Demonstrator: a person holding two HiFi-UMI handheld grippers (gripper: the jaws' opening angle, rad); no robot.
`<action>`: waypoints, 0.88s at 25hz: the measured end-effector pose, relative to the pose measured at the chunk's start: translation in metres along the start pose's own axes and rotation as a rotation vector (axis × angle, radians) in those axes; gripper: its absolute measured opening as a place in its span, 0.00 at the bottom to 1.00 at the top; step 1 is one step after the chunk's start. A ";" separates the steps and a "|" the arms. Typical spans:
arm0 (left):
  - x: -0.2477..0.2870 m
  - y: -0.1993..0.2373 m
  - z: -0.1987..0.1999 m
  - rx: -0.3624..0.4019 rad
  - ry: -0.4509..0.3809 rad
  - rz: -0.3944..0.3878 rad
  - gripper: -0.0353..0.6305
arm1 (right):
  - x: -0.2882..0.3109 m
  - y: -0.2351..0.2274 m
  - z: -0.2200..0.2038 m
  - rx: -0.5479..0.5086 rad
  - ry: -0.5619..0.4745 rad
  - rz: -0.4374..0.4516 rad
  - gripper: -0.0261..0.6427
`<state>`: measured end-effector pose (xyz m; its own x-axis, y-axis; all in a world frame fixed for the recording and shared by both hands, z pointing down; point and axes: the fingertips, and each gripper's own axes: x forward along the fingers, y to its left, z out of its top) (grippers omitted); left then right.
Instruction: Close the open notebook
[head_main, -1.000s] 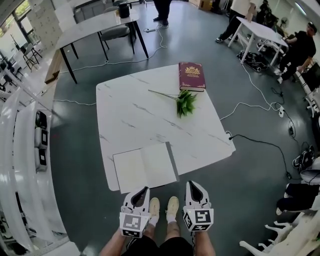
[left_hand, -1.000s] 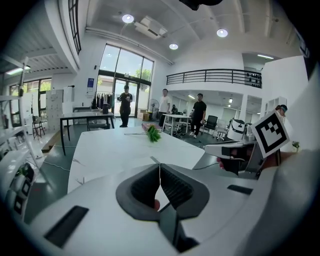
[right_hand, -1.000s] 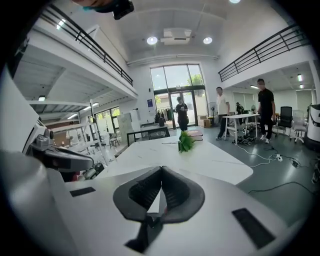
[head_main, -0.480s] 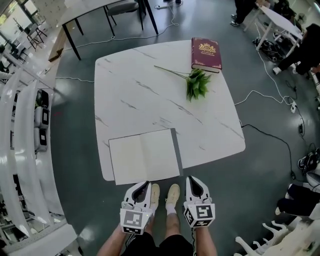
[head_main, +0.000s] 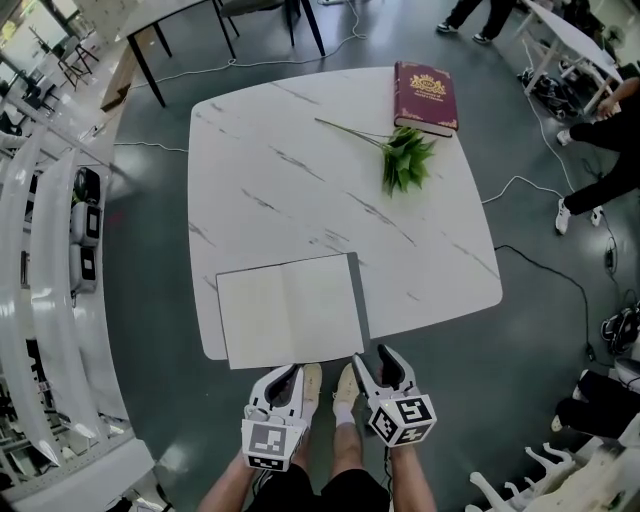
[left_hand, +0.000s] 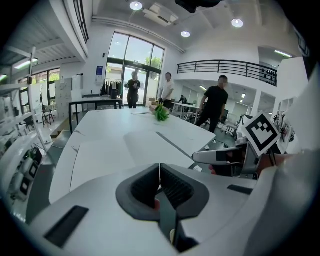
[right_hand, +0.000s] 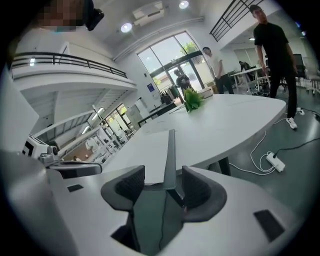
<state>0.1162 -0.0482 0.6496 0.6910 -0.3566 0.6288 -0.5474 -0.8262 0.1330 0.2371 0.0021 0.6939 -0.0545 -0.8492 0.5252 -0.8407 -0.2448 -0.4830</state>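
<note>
The open notebook (head_main: 290, 310) lies flat with blank pages up at the near edge of the white marble table (head_main: 280, 170). A grey cover edge (head_main: 360, 298) runs along its right side. My left gripper (head_main: 285, 376) hangs just off the table's front edge below the notebook, jaws shut and empty (left_hand: 160, 172). My right gripper (head_main: 372, 360) sits by the notebook's near right corner, tilted, and its jaws are opening. In the right gripper view the grey cover's corner (right_hand: 171, 150) lies in the gap between the pads (right_hand: 164, 182) without being pressed.
A red hardback book (head_main: 427, 97) and a green plant sprig (head_main: 403, 158) lie at the table's far right. Cables (head_main: 540, 280) trail on the floor at right, white shelving (head_main: 40, 300) runs along the left, and people stand beyond the table.
Both grippers have sunk toward the table's front edge. The right gripper has rolled, and its jaws have gone from shut to wide apart at the notebook's corner.
</note>
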 end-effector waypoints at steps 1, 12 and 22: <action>0.002 0.001 -0.002 -0.002 0.003 0.002 0.09 | 0.003 -0.001 -0.002 -0.001 0.008 0.004 0.39; 0.009 0.002 -0.021 -0.018 0.028 0.004 0.09 | 0.020 -0.010 -0.018 0.026 0.039 0.024 0.36; 0.005 0.009 -0.018 -0.014 0.020 0.019 0.09 | 0.019 -0.008 -0.019 0.001 0.041 0.004 0.29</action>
<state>0.1062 -0.0491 0.6680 0.6706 -0.3634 0.6467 -0.5673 -0.8129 0.1315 0.2326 -0.0036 0.7209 -0.0794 -0.8305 0.5514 -0.8399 -0.2422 -0.4857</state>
